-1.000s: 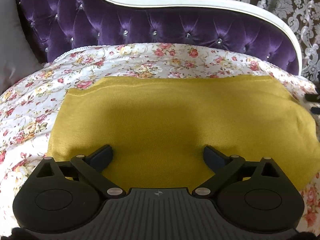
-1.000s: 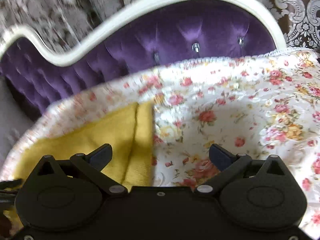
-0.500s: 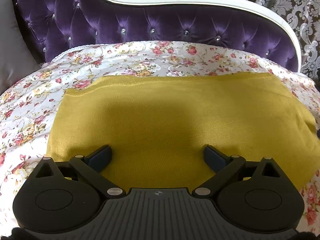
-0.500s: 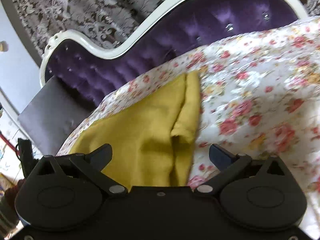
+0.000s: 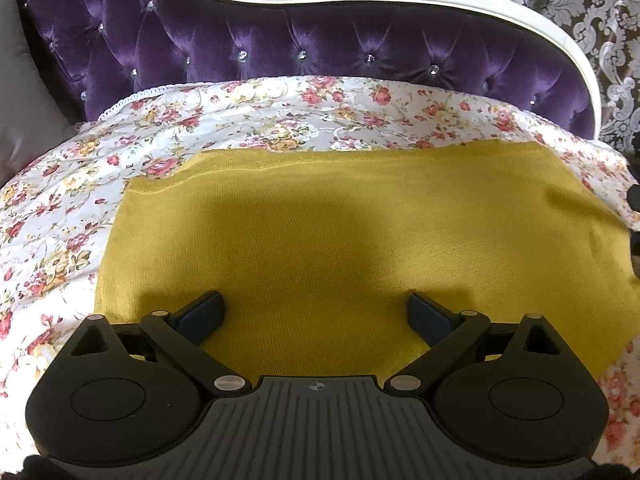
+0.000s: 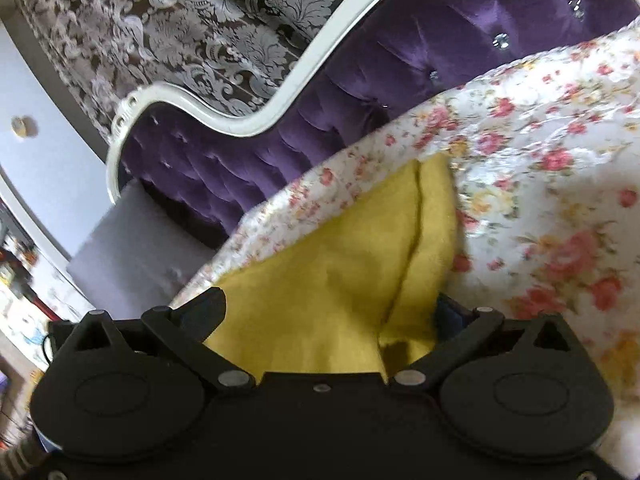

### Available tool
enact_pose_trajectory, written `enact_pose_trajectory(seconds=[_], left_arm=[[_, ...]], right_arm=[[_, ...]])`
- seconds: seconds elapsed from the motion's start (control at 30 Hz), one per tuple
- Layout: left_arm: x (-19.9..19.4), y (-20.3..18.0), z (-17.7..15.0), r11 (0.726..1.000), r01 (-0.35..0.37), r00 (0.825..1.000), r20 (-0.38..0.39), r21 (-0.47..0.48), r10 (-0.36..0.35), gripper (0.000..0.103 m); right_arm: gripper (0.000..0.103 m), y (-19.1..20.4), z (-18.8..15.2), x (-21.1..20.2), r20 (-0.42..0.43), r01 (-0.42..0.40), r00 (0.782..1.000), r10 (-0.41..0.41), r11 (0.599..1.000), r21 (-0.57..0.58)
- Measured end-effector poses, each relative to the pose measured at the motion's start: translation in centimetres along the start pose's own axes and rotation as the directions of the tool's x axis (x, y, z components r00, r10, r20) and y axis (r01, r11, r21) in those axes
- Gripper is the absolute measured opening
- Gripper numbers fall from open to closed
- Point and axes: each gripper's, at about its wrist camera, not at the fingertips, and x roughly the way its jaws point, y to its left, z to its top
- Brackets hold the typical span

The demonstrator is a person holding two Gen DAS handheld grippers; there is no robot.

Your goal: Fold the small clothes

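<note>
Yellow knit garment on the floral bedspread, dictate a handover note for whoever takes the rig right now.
Left claw: open, holding nothing, over the near edge of the yellow knit garment.
Right claw: open, at the garment's right end, where a raised flap drapes over its right finger; no grip yet.
Garment lies mostly flat on the floral bedspread, in front of the purple tufted headboard.
Done: garment spread out.
Left: probably close the right claw on the flap, fold across, then finish the folds.
</note>
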Motion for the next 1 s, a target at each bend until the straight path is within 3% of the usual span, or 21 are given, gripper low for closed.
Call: enact_pose_trajectory(seconds=[0.23, 0.4, 0.53, 0.63, 0.77, 0.83, 0.93, 1.0], left_arm=[[-1.0, -1.8, 3.4, 0.998, 0.055, 0.998, 0.029, -0.024, -0.054, 0.090], [1.5, -4.6, 5.8, 0.999, 0.027, 1.000, 0.006, 0.019, -0.027, 0.090], [4.6, -5.9, 6.1, 1.000, 0.014, 0.998, -0.069, 0.020, -0.013, 0.090], [5.3, -6.9, 6.0, 0.996, -0.024, 0.998, -0.050, 0.081, 0.028, 0.091], [5.8, -7.0, 6.5, 0.998, -0.010, 0.998, -0.059, 0.067, 0.014, 0.091], [5.8, -6.8, 6.9, 0.998, 0.000, 0.998, -0.061, 0.057, 0.004, 0.090], [4.5, -6.2, 6.9, 1.000, 0.021, 0.999, -0.047, 0.021, -0.020, 0.080], [3.1, -5.8, 6.3, 0.999, 0.036, 0.999, -0.031, -0.001, -0.036, 0.080]], right_arm=[[0.103, 0.1, 0.0, -0.4, -0.017, -0.008, 1.000, 0.009, 0.998, 0.061], [0.103, 0.6, -0.1, -0.8, -0.036, -0.041, 0.998, 0.044, 0.996, 0.078], [0.103, 1.0, -0.4, -0.7, -0.044, -0.047, 0.998, 0.050, 0.996, 0.071], [0.103, 0.7, -0.7, -0.4, -0.049, -0.060, 0.997, 0.065, 0.994, 0.089], [0.101, 0.4, -0.9, 0.1, -0.028, -0.067, 0.997, 0.070, 0.992, 0.104], [0.096, 0.5, -0.7, 0.5, -0.030, -0.063, 0.997, 0.067, 0.992, 0.105], [0.078, 0.6, -0.4, 1.2, -0.052, -0.026, 0.998, 0.031, 0.995, 0.096], [0.061, 0.5, -0.4, 1.4, -0.069, 0.001, 0.998, 0.006, 0.996, 0.094]])
